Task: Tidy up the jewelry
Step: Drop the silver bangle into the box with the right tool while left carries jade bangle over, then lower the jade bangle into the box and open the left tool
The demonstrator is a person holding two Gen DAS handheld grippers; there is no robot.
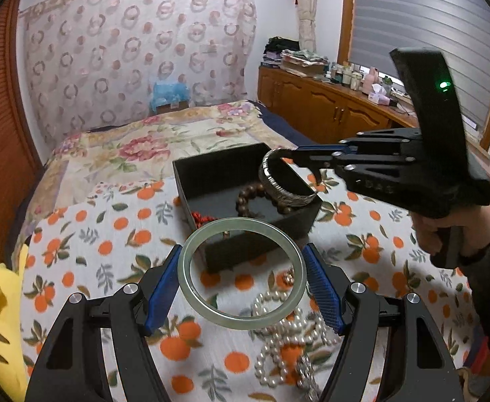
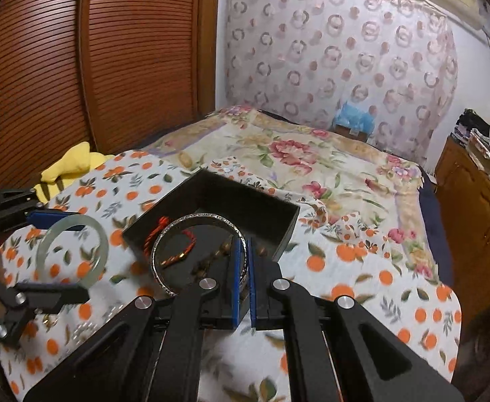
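Note:
My left gripper (image 1: pixel 241 251) is shut on a pale green jade bangle (image 1: pixel 185 268), which spans the gap between its blue pads and hangs above the orange-print cloth. From the right wrist view, that green bangle (image 2: pixel 101 234) and the left gripper (image 2: pixel 62 258) are at the left. My right gripper (image 2: pixel 245 246) is shut on the rim of a silver bangle (image 2: pixel 164 244), held over the open black box (image 2: pixel 280 216). The left wrist view shows the right gripper (image 1: pixel 300 157) and silver bangle (image 1: pixel 278 192) above the box (image 1: pixel 182 189). Brown beads (image 1: pixel 245 197) and red beads (image 1: pixel 201 217) lie inside.
A pearl necklace (image 1: pixel 288 331) lies heaped on the orange-print cloth (image 1: pixel 111 251) just below the left gripper. A yellow cloth (image 2: pixel 70 164) sits at the bed's left edge by the wooden wardrobe (image 2: pixel 94 67). A wooden cabinet (image 1: pixel 328 107) runs along the right.

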